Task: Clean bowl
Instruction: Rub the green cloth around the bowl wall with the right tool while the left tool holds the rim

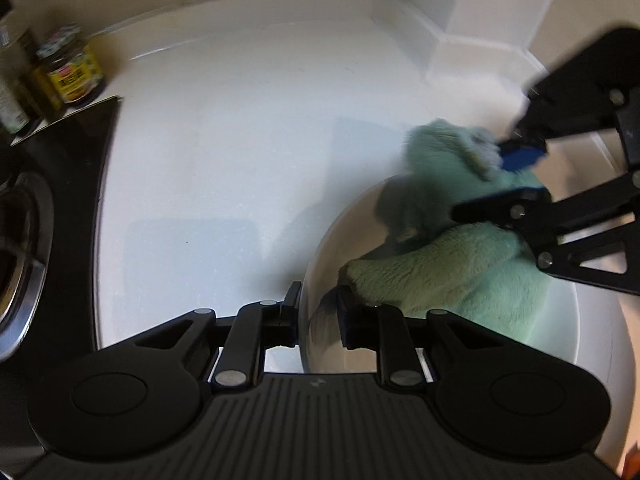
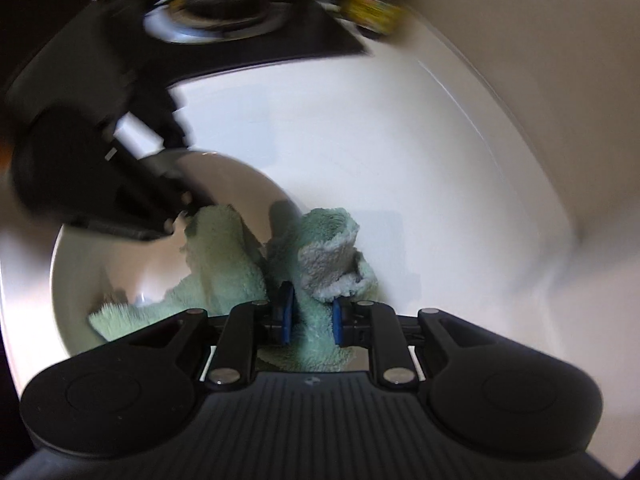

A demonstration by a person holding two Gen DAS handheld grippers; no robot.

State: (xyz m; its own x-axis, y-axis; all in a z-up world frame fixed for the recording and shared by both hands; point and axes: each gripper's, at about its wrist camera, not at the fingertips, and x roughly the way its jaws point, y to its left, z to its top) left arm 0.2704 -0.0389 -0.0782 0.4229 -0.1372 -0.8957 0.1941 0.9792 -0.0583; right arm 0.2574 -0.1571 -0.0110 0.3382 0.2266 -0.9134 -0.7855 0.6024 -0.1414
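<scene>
A shiny steel bowl [image 1: 320,264] sits on the white counter at the lower right of the left wrist view. My left gripper [image 1: 318,312] is shut on its rim, one finger outside and one inside. A mint-green fluffy cloth [image 1: 452,280] lies partly inside the bowl and spills over its far edge. My right gripper [image 1: 508,178] comes in from the right, shut on the cloth. In the right wrist view the cloth [image 2: 316,320] is bunched between the blue pads of the right gripper [image 2: 312,316], the bowl [image 2: 140,264] lies to the left, and the left gripper [image 2: 176,208] is blurred on the bowl's rim.
A black stove top with a steel burner ring [image 1: 24,248] fills the left side. Jars [image 1: 72,68] and bottles stand at the back left by the wall. White counter [image 1: 224,152] stretches between the stove and the bowl. A wall corner [image 1: 452,8] rises at the back right.
</scene>
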